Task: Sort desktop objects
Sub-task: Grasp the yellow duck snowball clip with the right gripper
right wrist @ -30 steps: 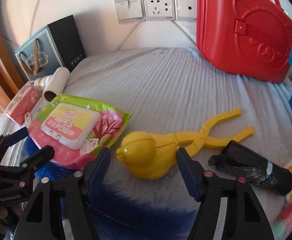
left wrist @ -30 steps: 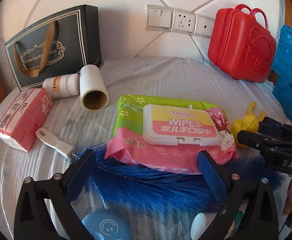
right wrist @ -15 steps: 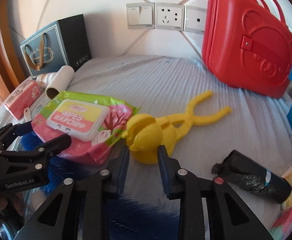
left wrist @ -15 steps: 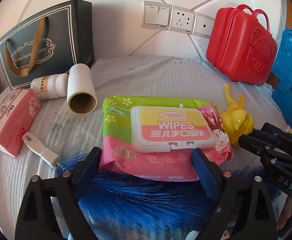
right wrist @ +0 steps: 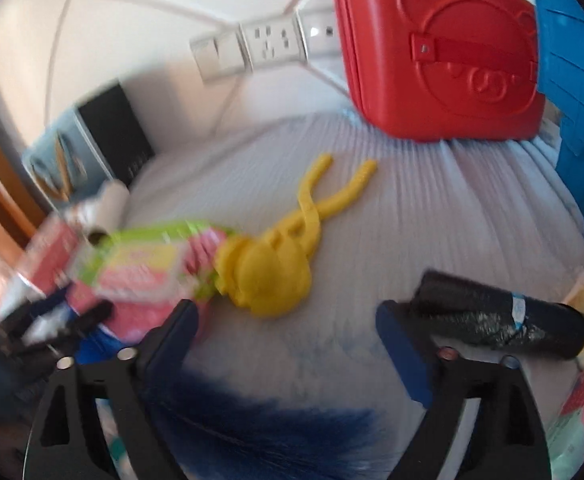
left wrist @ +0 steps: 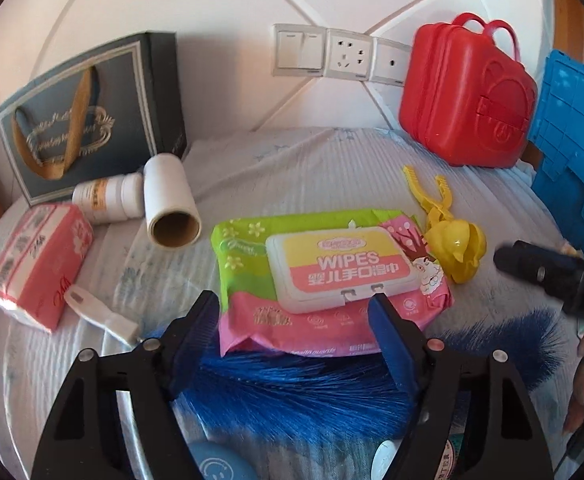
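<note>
Yellow snowball clip (right wrist: 268, 272) seemingly lies free.

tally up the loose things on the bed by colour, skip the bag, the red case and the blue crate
Pink: 2, wipes pack, tissue pack
White: 3, bottle, roll, scraper
Yellow: 1, clamp toy
Blue: 1, brush
Black: 1, wrapped roll
Total: 8

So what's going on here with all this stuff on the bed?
A person is sorting clutter with a handheld claw in each hand. The left claw is closing around the near edge of the wipes pack, which lies on a blue feather duster; its pads don't look pressed on yet. The right claw is opening, empty, just short of the yellow duck-shaped tongs.
</note>
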`<state>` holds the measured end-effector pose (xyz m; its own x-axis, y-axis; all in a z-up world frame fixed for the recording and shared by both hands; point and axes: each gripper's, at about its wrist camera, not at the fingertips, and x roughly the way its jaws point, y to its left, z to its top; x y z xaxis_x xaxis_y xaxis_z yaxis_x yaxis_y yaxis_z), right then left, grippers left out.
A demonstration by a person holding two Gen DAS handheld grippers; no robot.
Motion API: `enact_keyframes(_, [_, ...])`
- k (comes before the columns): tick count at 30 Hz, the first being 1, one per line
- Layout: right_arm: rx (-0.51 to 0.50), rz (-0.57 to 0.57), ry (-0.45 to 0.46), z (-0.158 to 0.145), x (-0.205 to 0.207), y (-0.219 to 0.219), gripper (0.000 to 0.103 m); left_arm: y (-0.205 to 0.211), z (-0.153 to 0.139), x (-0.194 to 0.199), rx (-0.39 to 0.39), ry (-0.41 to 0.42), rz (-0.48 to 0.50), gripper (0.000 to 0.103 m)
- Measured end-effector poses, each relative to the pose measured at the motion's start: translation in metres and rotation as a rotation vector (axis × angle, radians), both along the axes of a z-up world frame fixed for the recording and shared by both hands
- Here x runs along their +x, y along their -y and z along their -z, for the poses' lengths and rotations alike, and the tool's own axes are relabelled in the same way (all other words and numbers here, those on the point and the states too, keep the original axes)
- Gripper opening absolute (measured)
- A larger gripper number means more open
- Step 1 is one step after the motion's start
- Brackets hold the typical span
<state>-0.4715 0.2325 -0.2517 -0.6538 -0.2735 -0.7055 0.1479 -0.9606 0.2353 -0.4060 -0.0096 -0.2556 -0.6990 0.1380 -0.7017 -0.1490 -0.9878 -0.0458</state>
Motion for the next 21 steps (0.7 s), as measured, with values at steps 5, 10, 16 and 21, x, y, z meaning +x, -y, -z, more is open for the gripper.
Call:
enact_keyframes(5, [0.102,0.019,-0.002,-0.007,-0.017,0.029,0.092,-0.003,0.004,-0.009,-0.004,0.024,0.002,0.077])
enact_keyframes(10, [0.129,0.077,0.075,0.016,-0.047,0.042,0.09,-0.005,0.01,-0.009,-0.021,0.026,-0.004,0.077])
enact_keyframes(16, [0.046,0.068,0.173,0.03,-0.054,0.033,0.052,-0.006,0.009,-0.01,-0.021,0.029,0.005,0.078])
enact_keyframes(21, [0.022,0.042,0.17,0.031,-0.031,0.017,0.052,-0.001,0.011,-0.009,0.013,0.04,-0.016,0.078])
